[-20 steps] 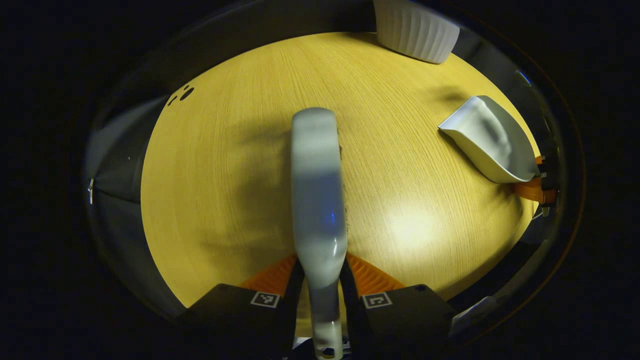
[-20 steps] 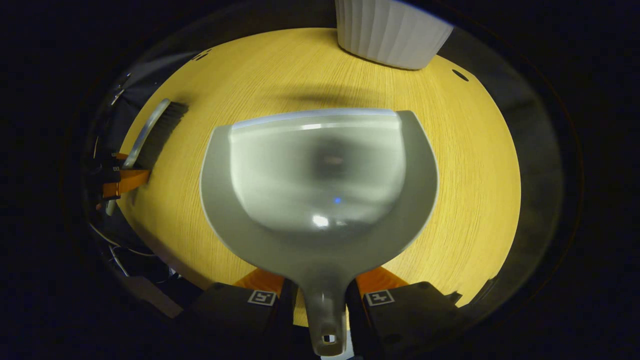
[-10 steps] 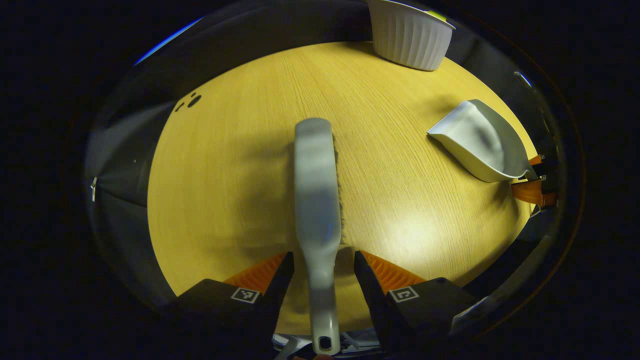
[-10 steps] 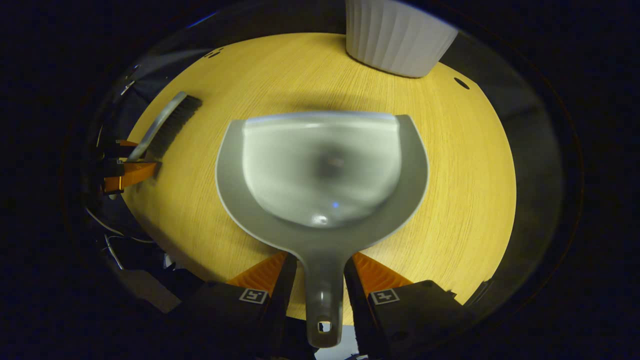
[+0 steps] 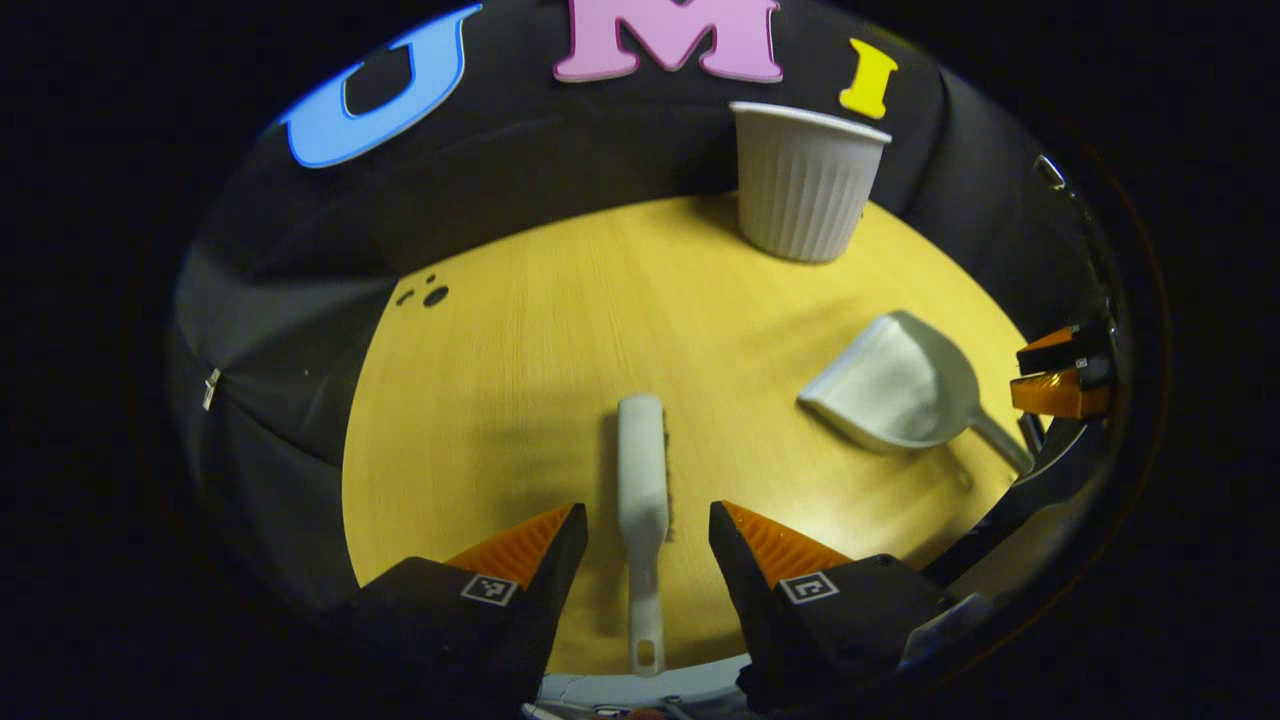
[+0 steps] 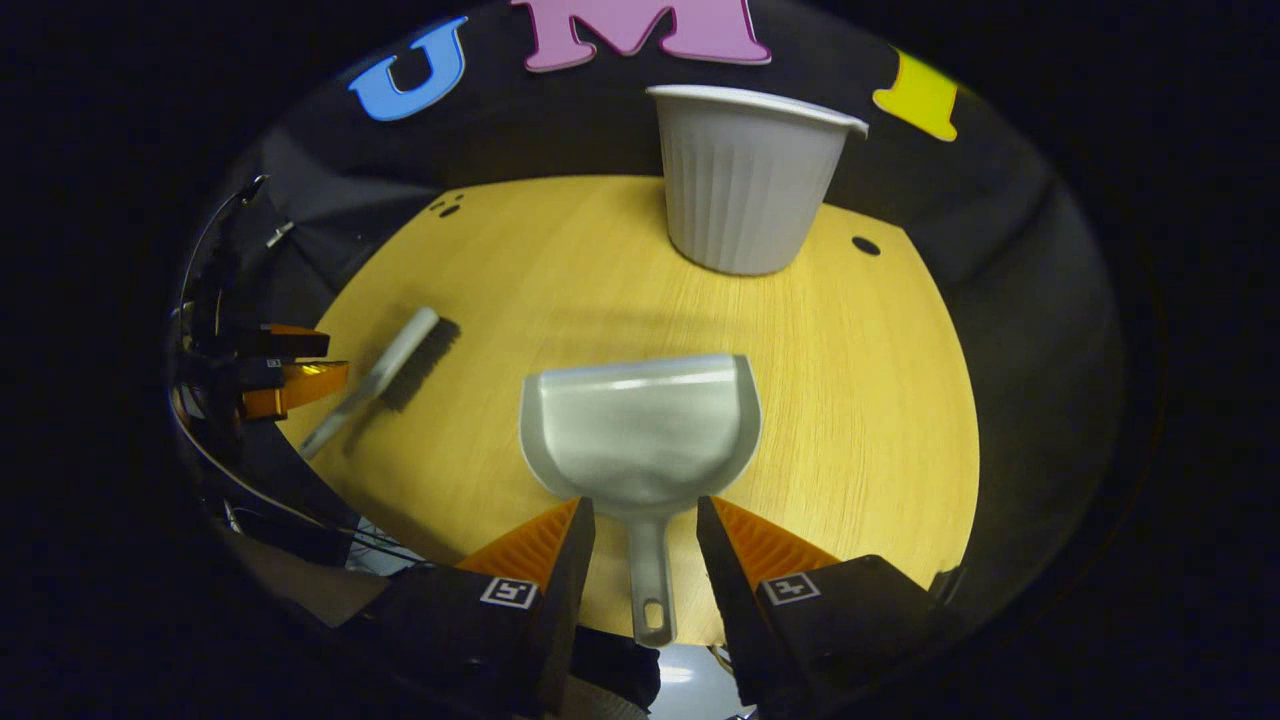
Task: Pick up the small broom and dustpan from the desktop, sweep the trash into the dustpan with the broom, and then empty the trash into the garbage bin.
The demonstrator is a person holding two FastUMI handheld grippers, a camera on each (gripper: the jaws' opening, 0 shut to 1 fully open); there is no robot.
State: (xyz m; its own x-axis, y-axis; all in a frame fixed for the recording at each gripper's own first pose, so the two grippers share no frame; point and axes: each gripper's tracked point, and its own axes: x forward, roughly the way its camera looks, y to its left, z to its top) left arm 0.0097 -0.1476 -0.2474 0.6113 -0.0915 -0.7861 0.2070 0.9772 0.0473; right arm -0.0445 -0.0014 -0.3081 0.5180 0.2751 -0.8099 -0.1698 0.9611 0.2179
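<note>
We see the broom (image 5: 641,490) lying flat on the table (image 5: 500,400), handle toward the near edge, bristles on its right side in the left gripper view. The left hand-held gripper (image 5: 647,535) has its fingers spread apart on either side of the handle, with clear gaps; neither finger touches it.

In the right gripper view the dustpan (image 6: 642,430) rests on the table (image 6: 880,400), open mouth facing away, handle pointing back to the near edge. The right hand-held gripper (image 6: 645,528) is likewise spread apart, its fingers flanking the handle without contact.

The bin (image 6: 745,180), white and ribbed, stands upright at the far edge of the table, beyond the dustpan and well apart from it. From the left gripper view the bin (image 5: 805,185) sits far right, with the dustpan (image 5: 895,385) to the right of the broom, apart from it.

Each view also catches the other gripper at its margin: the right one (image 5: 1060,375) near the dustpan handle, the left one (image 6: 285,375) beside the broom (image 6: 385,375) handle.

We cannot make out trash in the dustpan or on the table. A few small dark holes (image 5: 430,295) mark the far left of the table.
</note>
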